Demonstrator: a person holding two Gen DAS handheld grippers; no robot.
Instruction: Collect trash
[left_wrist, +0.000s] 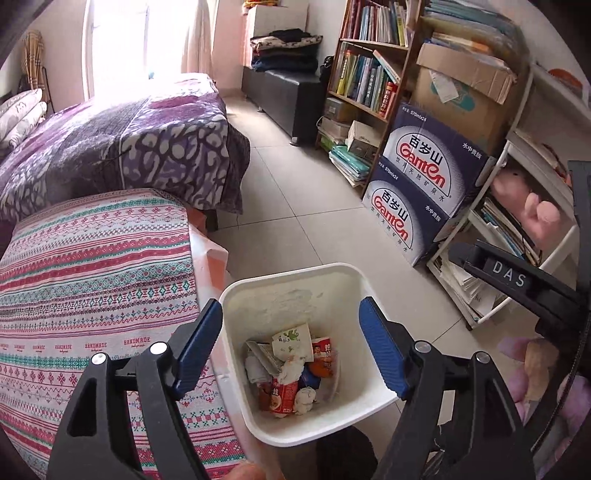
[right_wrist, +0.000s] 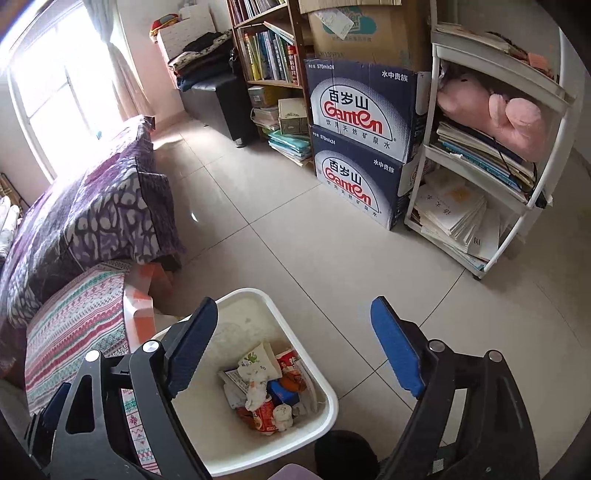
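Both the left gripper (left_wrist: 290, 345) and right gripper (right_wrist: 295, 345) hang spread wide and empty over the white bin (left_wrist: 258, 424) on the floor beside the striped cloth (left_wrist: 92, 280), trash (left_wrist: 291, 373) piled inside.

black frames, blue-faced fingers

the left gripper (left_wrist: 291, 339) is a black plastic frame of flat, angular linkage arms with triangular cut-outs. each arm carries round silver pivot screws, two showing on either side. its fingers (left_wrist: 382, 354) are long slabs faced with ribbed blue pads on black backing. the right gripper (right_wrist: 295, 350) is built the same way: black arms, silver screws, blue textured pads on its fingers (right_wrist: 397, 350). in the left wrist view, the right gripper's black body shows at the right edge, bearing a grey label with raised white letters "das". below it there is a sleeve (left_wrist: 532, 373) of soft fabric with a pink, purple and cream pattern.
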